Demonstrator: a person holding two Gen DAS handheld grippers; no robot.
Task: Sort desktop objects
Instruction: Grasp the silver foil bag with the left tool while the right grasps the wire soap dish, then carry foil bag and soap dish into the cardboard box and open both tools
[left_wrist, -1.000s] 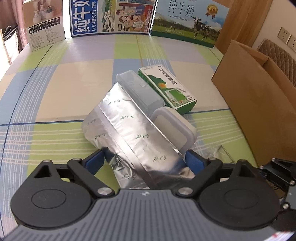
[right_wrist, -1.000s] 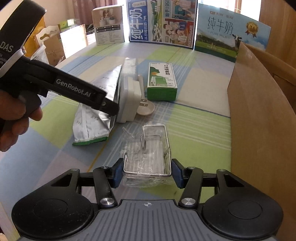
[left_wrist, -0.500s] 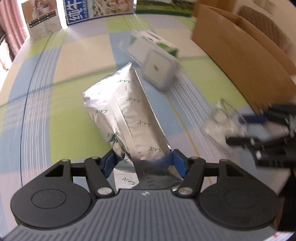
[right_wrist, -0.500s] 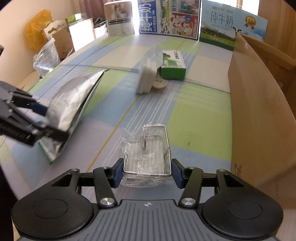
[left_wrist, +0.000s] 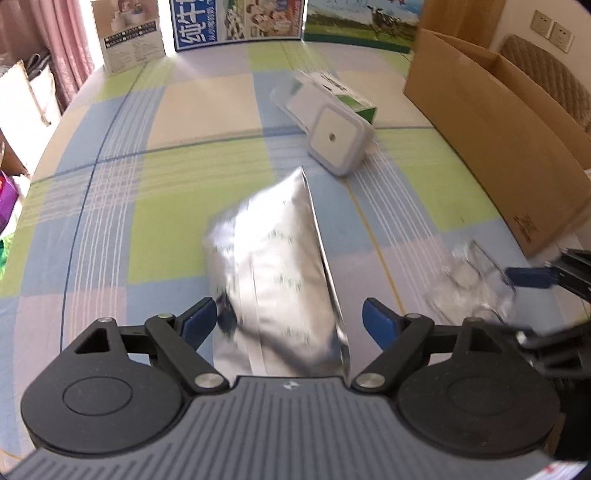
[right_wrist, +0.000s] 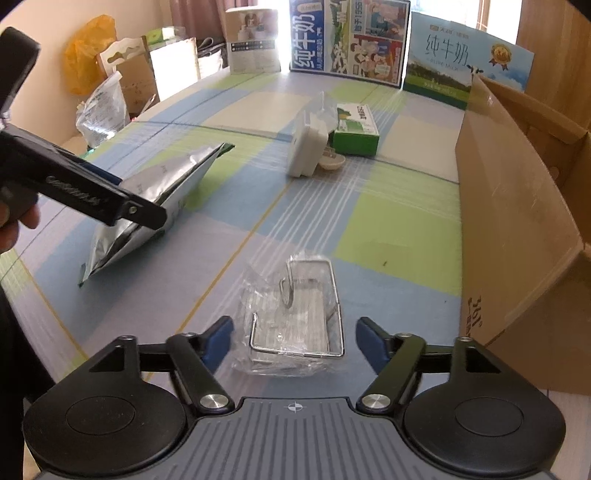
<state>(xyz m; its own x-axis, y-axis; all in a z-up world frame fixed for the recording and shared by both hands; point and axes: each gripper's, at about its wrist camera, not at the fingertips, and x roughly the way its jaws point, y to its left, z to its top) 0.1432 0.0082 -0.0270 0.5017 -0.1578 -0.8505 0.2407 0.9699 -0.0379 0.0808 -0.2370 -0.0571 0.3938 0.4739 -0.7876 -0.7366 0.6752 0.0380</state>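
A silver foil bag (left_wrist: 273, 280) lies blurred between the fingers of my left gripper (left_wrist: 290, 321). Its jaws are opening: the right pad stands clear of the bag and the left pad is just beside it. In the right wrist view a wire rack in a clear plastic bag (right_wrist: 295, 314) rests on the checked tablecloth (right_wrist: 388, 229). My right gripper (right_wrist: 295, 339) straddles the rack, its jaws opening and both pads off it. The left gripper's black finger (right_wrist: 122, 206) shows over the foil bag (right_wrist: 159, 192).
A white square container (left_wrist: 336, 138) and a green-and-white carton (left_wrist: 343, 96) lie mid-table. An open cardboard box (right_wrist: 517, 221) stands along the right side. Milk posters (right_wrist: 351, 40) line the far edge. Bags and boxes (right_wrist: 103, 107) sit beyond the table's left edge.
Both grippers drew back toward the near edge, the left with the foil bag and the right with the wrapped rack. Both sets of jaws have since spread and let go.
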